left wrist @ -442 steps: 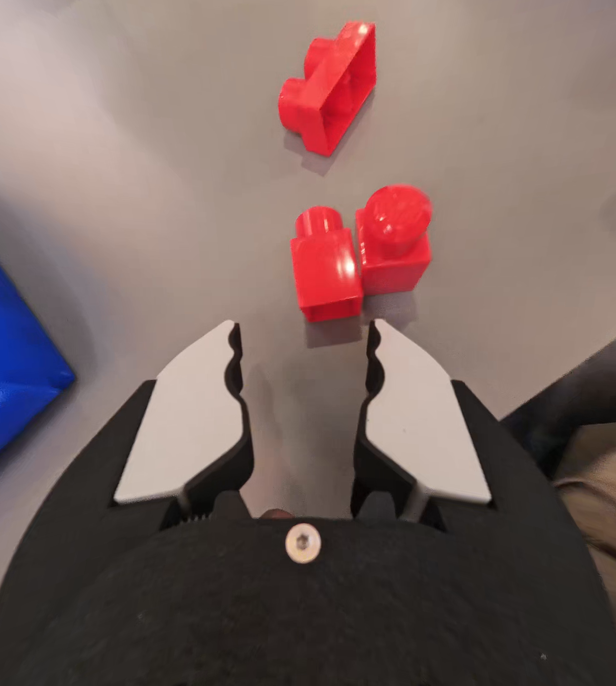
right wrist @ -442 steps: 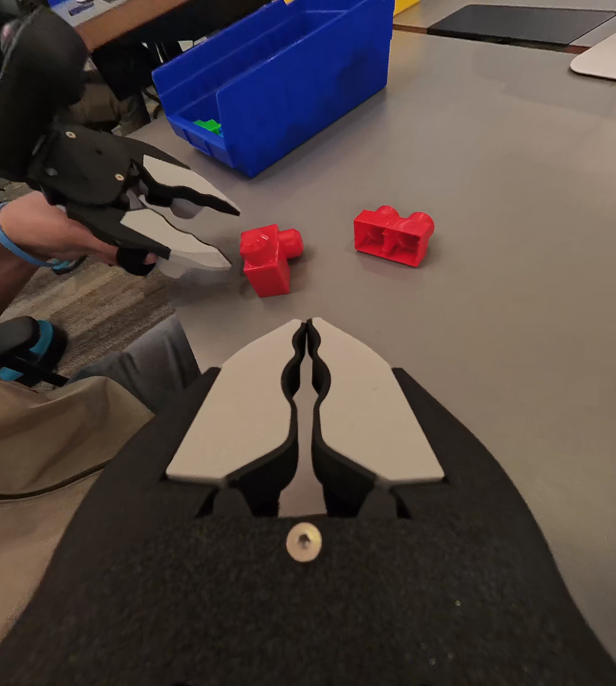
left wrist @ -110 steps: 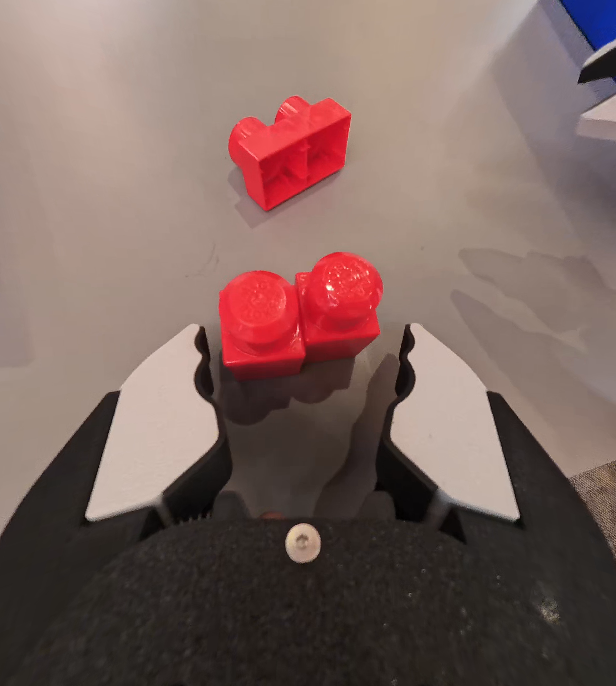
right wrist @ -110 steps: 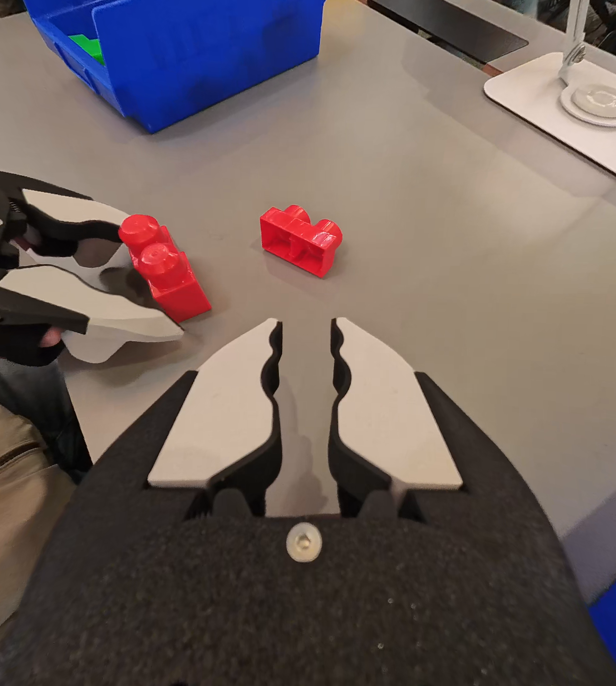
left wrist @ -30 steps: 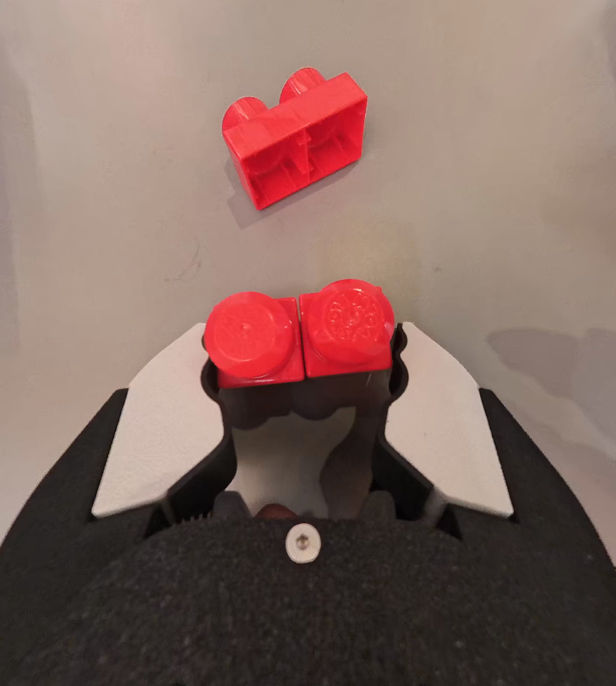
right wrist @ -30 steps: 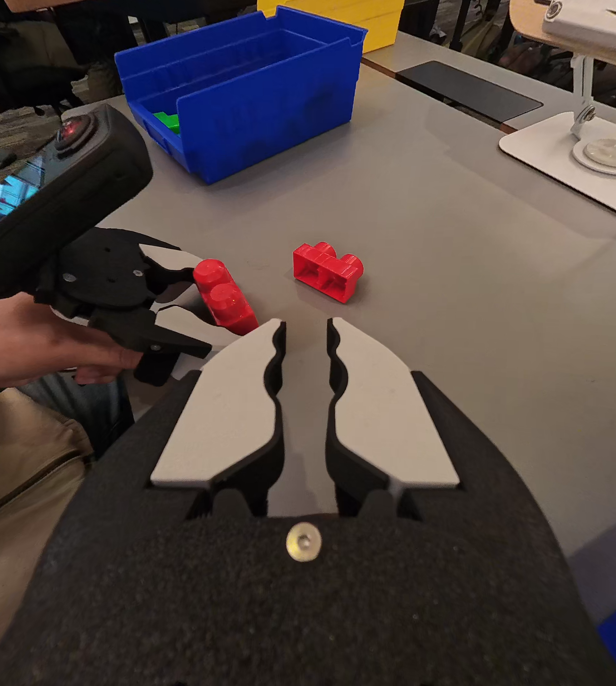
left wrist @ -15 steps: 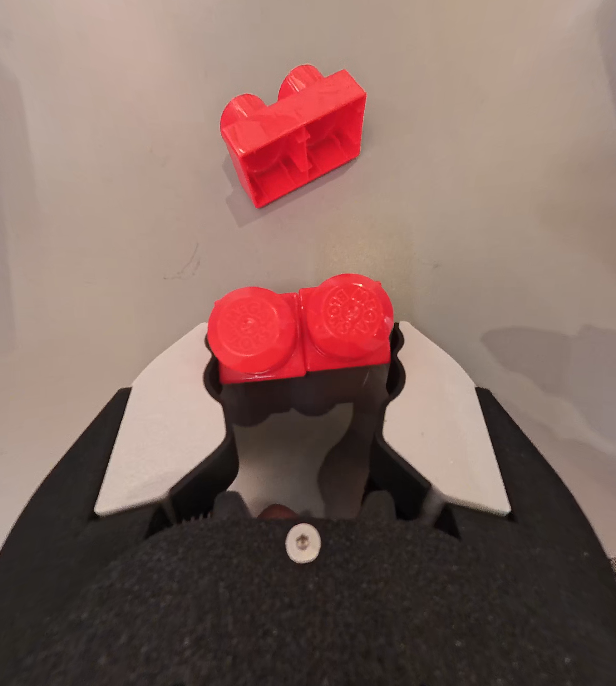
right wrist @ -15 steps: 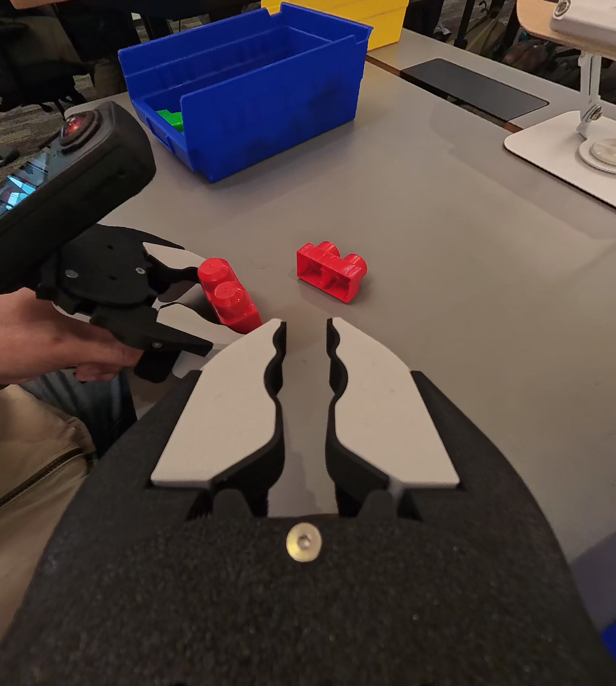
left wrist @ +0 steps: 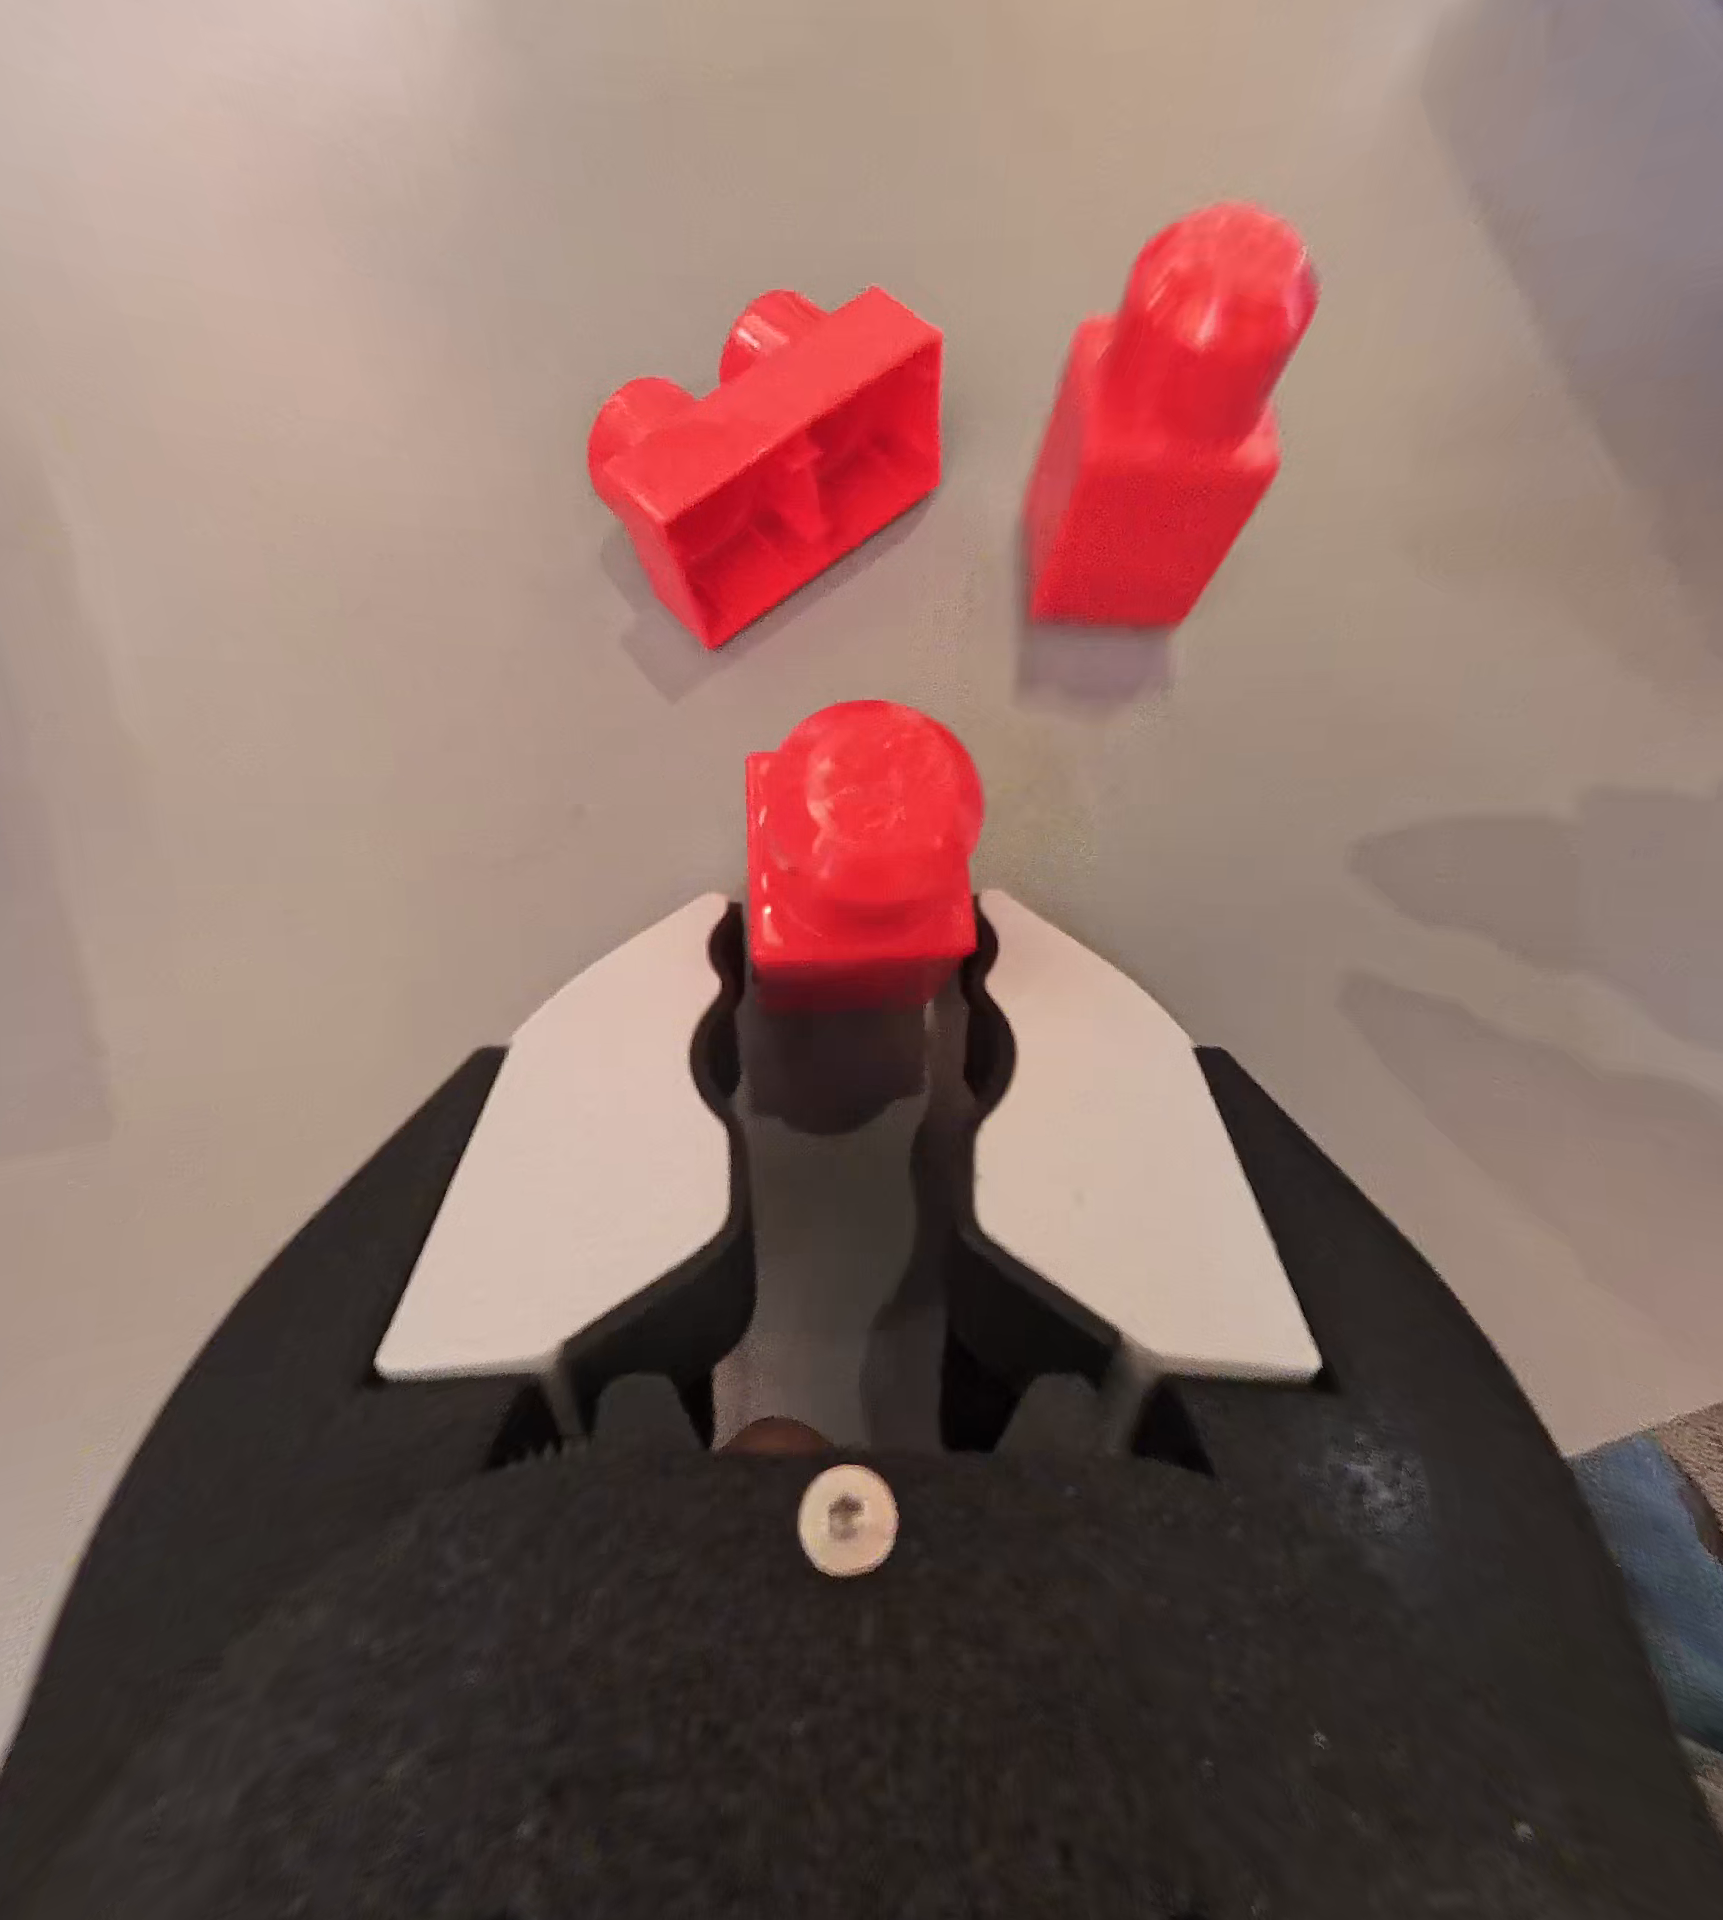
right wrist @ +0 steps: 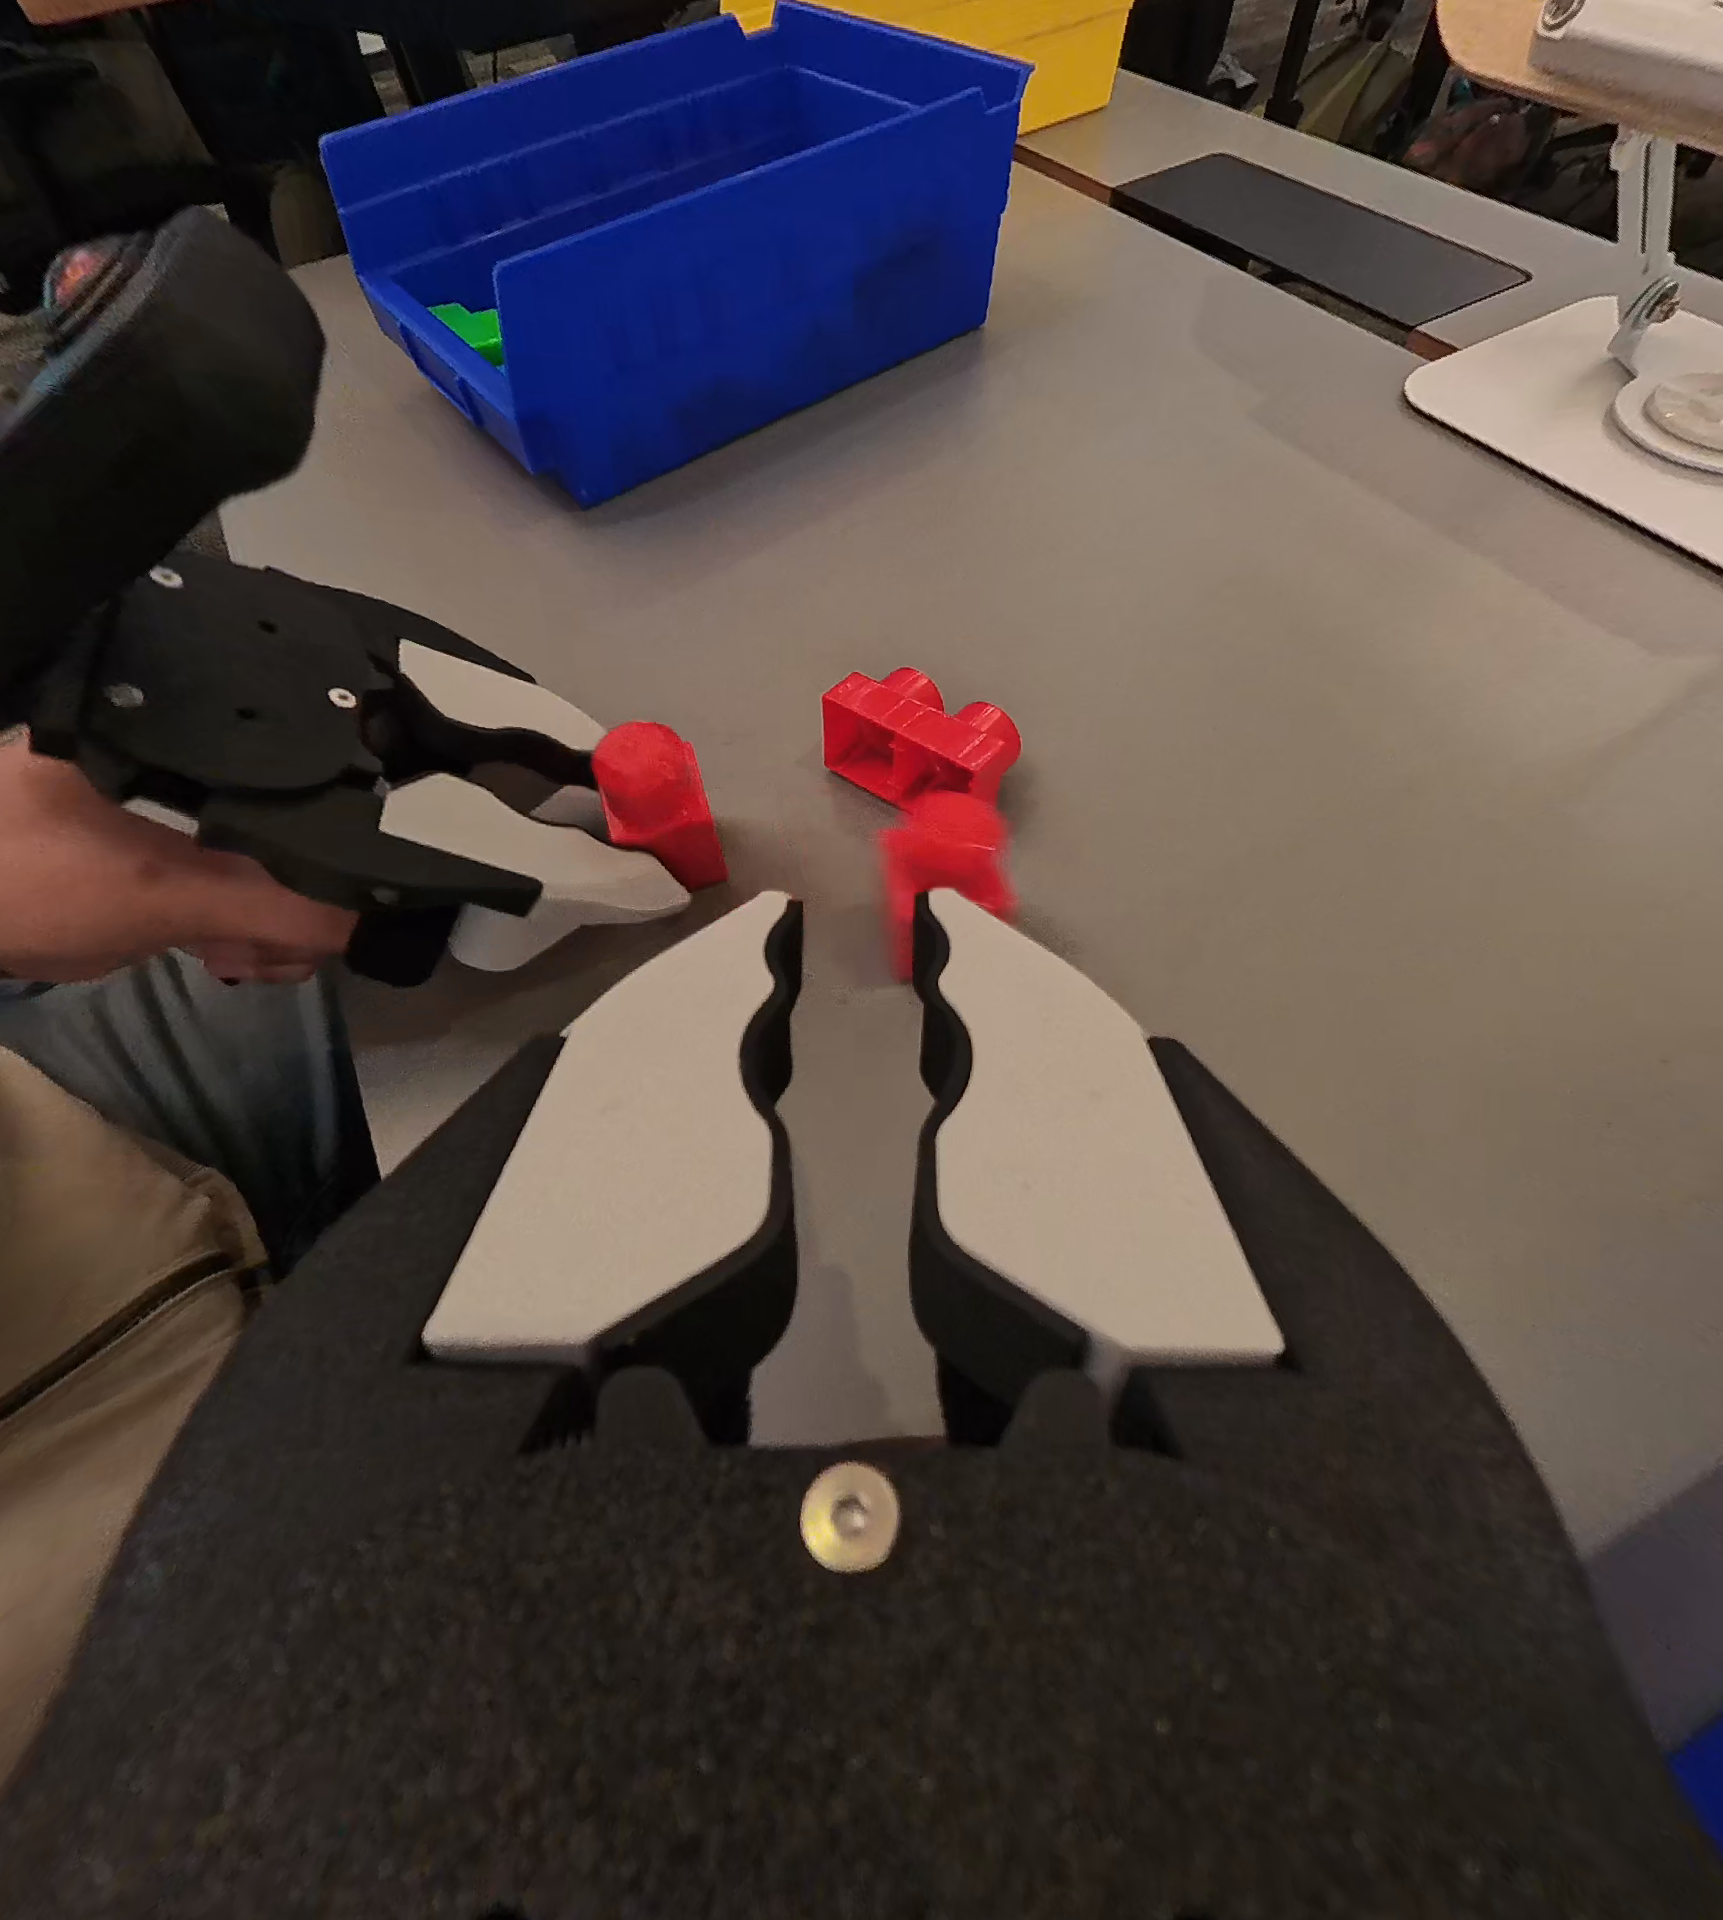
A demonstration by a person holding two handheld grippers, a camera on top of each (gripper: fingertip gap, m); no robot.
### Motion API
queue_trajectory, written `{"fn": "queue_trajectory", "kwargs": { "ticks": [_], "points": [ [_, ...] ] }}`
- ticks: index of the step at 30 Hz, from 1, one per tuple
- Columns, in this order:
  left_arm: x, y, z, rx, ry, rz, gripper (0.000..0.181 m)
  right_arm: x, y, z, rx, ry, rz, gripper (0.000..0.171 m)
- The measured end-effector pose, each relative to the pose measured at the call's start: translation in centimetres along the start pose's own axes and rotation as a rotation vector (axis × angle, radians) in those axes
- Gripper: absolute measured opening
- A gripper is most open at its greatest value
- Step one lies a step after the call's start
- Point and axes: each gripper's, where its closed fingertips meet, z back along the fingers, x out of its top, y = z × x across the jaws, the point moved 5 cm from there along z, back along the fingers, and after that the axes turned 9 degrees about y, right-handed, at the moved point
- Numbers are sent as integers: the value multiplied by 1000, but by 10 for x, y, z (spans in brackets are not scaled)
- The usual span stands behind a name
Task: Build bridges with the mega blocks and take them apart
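Left gripper [left wrist: 859, 940] is clamped on a single-stud red block [left wrist: 862, 862], stud upward. Second single block [left wrist: 1153, 457] stands at 1 o'clock beyond it, with the two-stud block [left wrist: 774, 468] on its side at 11 o'clock. Right gripper [right wrist: 855, 914] fingers stand parted, empty, over the grey table [right wrist: 1356, 831]

My grippers are built alike. The right gripper [right wrist: 855, 909] has a broad black body with a rough, felt-like surface and a silver screw [right wrist: 850, 1527] set in the middle. Its two fingers [right wrist: 628, 1143] are flat pale grey plates backed by black pads with wavy inner edges. My left gripper [right wrist: 618, 821] shows small screws on its black side plate and a bulky black housing [right wrist: 98, 457] on top. I wear tan trousers [right wrist: 36, 1299].
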Motion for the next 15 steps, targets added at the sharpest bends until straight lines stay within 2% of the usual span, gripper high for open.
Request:
{"fn": "queue_trajectory", "kwargs": {
  "ticks": [2, 9, 12, 15],
  "points": [
    [-2, 4, 0, -11, 17, 9, 51, -1, -2, 0, -8, 8, -3, 20],
    [-2, 0, -2, -37, 32, -45, 45, -5, -13, 9, -39, 7, -32, 20],
    [-5, -6, -2, -34, 55, -108, 58, -7, -15, 13, -58, 13, -30, 20],
    [-4, -3, 1, -20, 25, -138, 63, -9, -20, 14, -101, 24, -50, 20]
  ]
}}
